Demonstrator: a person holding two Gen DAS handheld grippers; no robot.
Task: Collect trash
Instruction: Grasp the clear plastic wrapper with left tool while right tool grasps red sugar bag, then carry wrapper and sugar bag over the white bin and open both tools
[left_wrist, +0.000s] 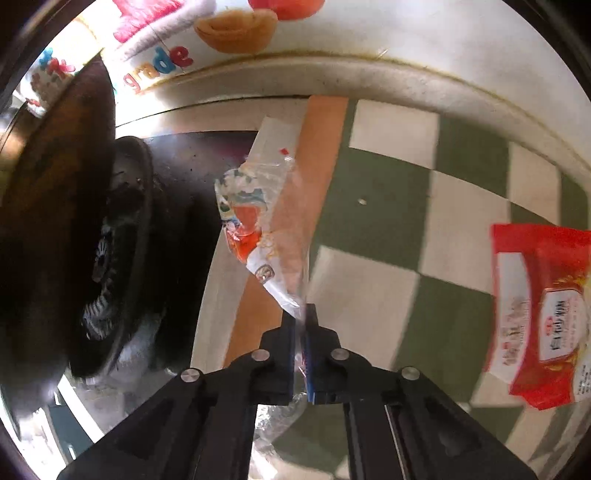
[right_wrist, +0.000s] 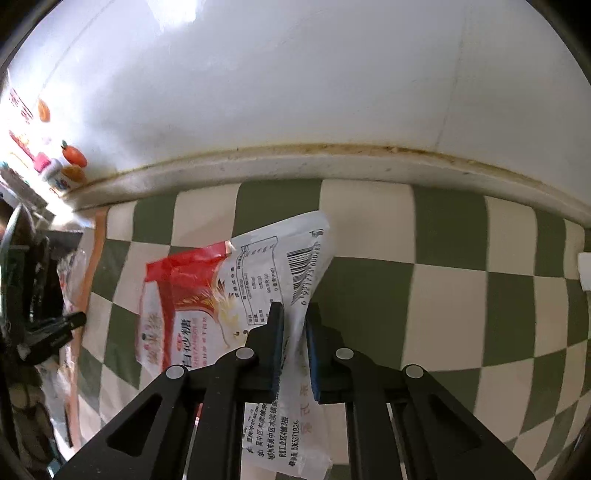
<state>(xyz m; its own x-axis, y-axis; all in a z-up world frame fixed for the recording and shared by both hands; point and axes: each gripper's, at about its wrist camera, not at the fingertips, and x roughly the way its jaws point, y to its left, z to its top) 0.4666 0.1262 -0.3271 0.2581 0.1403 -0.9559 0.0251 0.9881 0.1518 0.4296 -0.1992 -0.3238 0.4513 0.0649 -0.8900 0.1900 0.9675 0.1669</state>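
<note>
The left gripper (left_wrist: 304, 314) was nearest its camera, jaws together on the lower corner of a clear wrapper (left_wrist: 258, 221), which stood crumpled over the tabletop's (left_wrist: 388, 206) orange left border beside a dark stove (left_wrist: 122, 240). The right gripper (right_wrist: 293, 314) had its jaws nearly together on a fold of a red bag (right_wrist: 207, 295), pads pressing the white barcoded back, the rest of the bag draped over the checked cloth toward the rear edge. Both pieces looked light, thin, limp and slick film, likely to slide out of a shallow pinch, so a bite well in from the edge, on a doubled fold, seemed safest. The bag's lower end was cut off behind the gripper, and whether either piece was empty could not be told. The stove's shape was blurred and shadowed, and the wall stickers (left_wrist: 236, 29) were only partly in view.
</note>
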